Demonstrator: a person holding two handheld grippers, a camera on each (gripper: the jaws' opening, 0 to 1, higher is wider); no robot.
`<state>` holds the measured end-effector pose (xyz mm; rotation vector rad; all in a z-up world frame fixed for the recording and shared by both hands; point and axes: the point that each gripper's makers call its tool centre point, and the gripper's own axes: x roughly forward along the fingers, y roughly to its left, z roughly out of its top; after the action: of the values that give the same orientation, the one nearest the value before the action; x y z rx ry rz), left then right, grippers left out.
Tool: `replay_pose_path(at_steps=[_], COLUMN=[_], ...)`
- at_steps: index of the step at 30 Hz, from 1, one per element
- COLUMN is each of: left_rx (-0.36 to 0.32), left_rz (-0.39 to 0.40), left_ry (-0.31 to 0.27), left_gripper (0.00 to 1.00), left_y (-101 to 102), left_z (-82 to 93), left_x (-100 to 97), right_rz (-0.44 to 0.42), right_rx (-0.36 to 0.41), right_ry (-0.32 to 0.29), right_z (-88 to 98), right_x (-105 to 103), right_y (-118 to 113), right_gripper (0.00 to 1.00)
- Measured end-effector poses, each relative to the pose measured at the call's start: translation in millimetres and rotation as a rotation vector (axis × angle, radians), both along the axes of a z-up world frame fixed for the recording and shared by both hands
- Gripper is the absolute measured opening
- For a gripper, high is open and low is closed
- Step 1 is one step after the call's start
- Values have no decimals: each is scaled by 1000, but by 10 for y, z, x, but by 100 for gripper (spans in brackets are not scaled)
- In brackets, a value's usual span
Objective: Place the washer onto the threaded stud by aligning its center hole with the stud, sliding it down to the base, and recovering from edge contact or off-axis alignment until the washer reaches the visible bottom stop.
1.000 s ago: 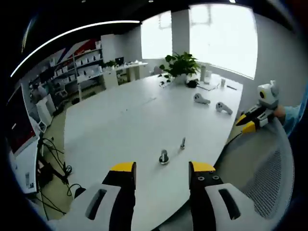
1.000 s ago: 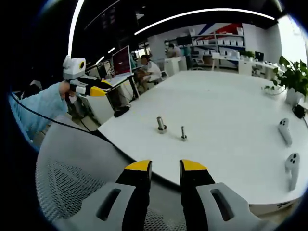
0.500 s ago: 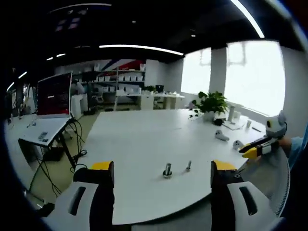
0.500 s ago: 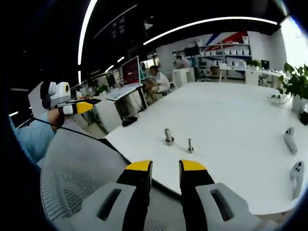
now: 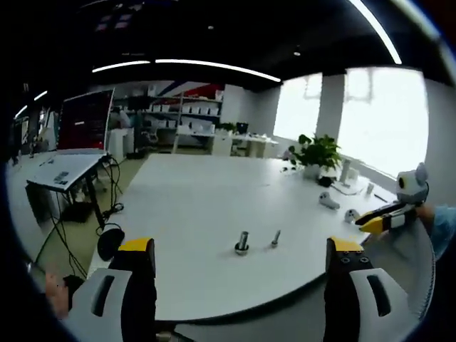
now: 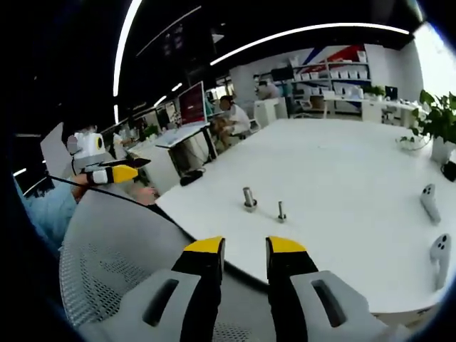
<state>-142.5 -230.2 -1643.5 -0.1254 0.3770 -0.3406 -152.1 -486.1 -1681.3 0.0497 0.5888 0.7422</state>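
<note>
White tabletop [image 5: 199, 214] stretched out in front of both my grippers, and the two bits of hardware stood near its front edge. From the left gripper view, my left gripper [image 5: 242, 265] had its yellow-tipped jaws spread wide apart with nothing between them. Out past the gap stood a stubby metal post on a round base [image 5: 242, 244], and just beside it, not touching, the thinner threaded stud [image 5: 275, 239]. Honestly too small to tell if the washer was on that post, so I can't say where it sat. My right gripper [image 5: 376, 222] poked in from the right side over the mesh chair back [image 5: 402, 256].

From the right gripper view, my right gripper [image 6: 244, 249] had its jaws nearly together, just a narrow slit, gripping nothing. Same post [image 6: 249, 199] and stud [image 6: 281, 211] stood upright on the table [image 6: 342, 178]. Two white controllers [image 6: 427, 201] lay well apart from them at the far right, with a potted plant [image 6: 438, 121] beyond
</note>
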Motion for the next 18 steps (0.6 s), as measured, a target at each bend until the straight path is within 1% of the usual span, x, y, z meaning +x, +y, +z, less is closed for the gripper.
replay_pose_path(at_steps=[1,2,4,6,8,11,13,16,18], left_rx=[10,45,80,105,82,64,65,60,60], left_rz=[0,-4,1,-2,0,18,49,47,54], left_ry=[4,11,20,9,-3,10,27,2,5], left_gripper=[99,99,99,99,98,97,96,91,90], left_y=[-3,20,47,51,41,82,133,122,134], left_z=[-12,-48,-101,-118,-72,-94,-121,-86,-94], left_x=[6,9,19,41,41,37,46,46,42], right_rz=[-1,-1,-4,-20,-37,-50,-48,-47,-63], right_rx=[-2,0,6,2,-7,-29,-32,-39,-50], right_ry=[5,6,3,8,0,15,12,11,3], right_z=[-9,-6,6,-6,-6,-46,-46,-52,-54], right_x=[2,4,9,24,56,65,66,70,90], right_y=[-4,-4,-3,-25,-51,-73,-72,-86,-117], right_gripper=[26,26,26,26,26,27,28,28,32])
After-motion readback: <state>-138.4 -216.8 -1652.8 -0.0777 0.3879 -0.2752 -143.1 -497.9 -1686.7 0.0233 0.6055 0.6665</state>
